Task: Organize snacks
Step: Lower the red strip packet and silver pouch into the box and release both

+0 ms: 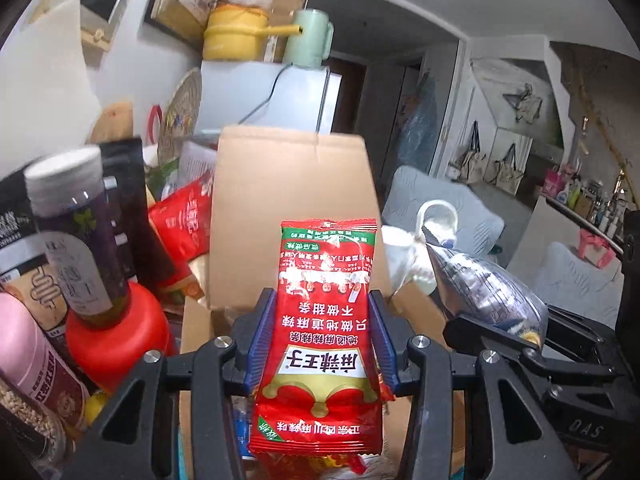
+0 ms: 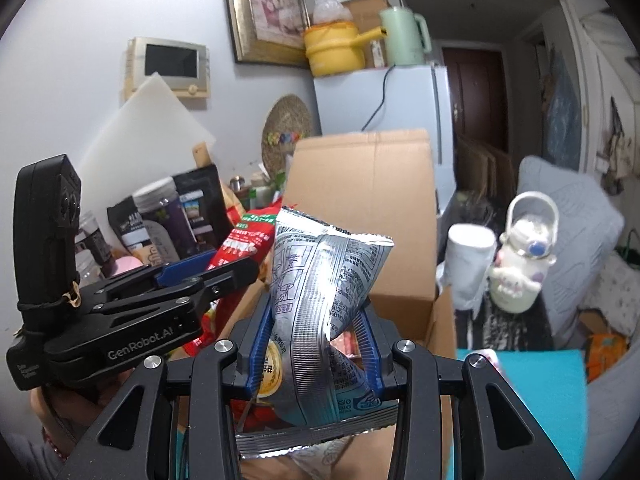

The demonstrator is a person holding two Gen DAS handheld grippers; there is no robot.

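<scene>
Mid-carry: left gripper (image 1: pixel 322 320) pinching red snack packet (image 1: pixel 326 312), right gripper (image 2: pixel 316 328) pinching silver snack bag (image 2: pixel 320 292), both aloft just above open cardboard box (image 1: pixel 292 200); next probably lower over box interior, then spread jaws to drop.

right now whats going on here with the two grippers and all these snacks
A person is sorting snacks with a handheld gripper in each hand. The left gripper is clamped on a red snack packet, held upright. The right gripper squeezes a silver snack bag at its middle. Both are held up in front of an open cardboard box, whose raised flap stands behind them. Bottles and jars crowd the left side.
</scene>
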